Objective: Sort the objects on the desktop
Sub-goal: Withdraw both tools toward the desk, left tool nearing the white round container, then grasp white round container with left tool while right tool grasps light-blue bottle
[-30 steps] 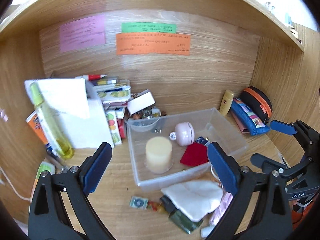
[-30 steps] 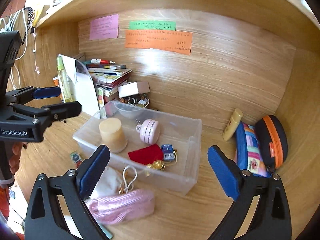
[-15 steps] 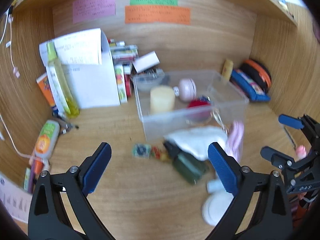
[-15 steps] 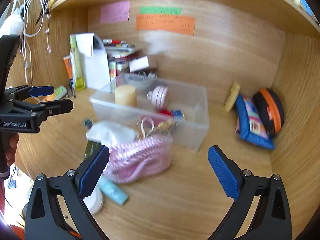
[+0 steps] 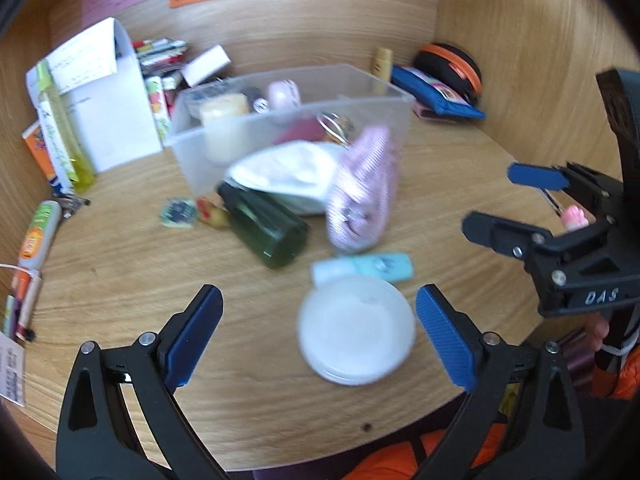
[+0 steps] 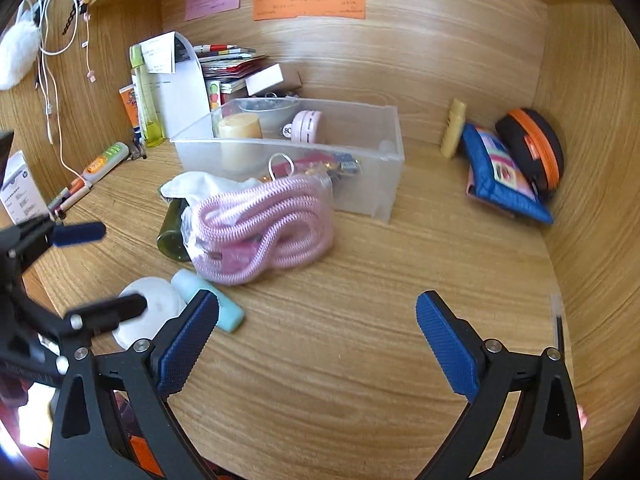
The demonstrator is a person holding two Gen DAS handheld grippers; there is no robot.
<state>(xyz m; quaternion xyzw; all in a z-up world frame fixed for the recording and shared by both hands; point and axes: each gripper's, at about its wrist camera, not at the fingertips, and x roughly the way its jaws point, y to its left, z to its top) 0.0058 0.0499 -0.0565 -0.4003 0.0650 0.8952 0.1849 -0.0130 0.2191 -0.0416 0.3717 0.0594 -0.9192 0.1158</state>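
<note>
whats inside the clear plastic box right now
Inside the clear plastic box: a cream candle, a round pink case, something red and a small blue item. The white cloth and pink cord bundle in front hide the rest.

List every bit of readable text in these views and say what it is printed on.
"DAS": on the black body of the right hand-held gripper, white letters.
"hp": on the white cardboard box at the left edge; the smaller print below it is too small to read.
Pink, green and orange paper notes on the wooden back wall: handwriting too small to read.
White folded paper sheet, orange-and-green tube, pink round case: print blurred, unreadable.
</note>
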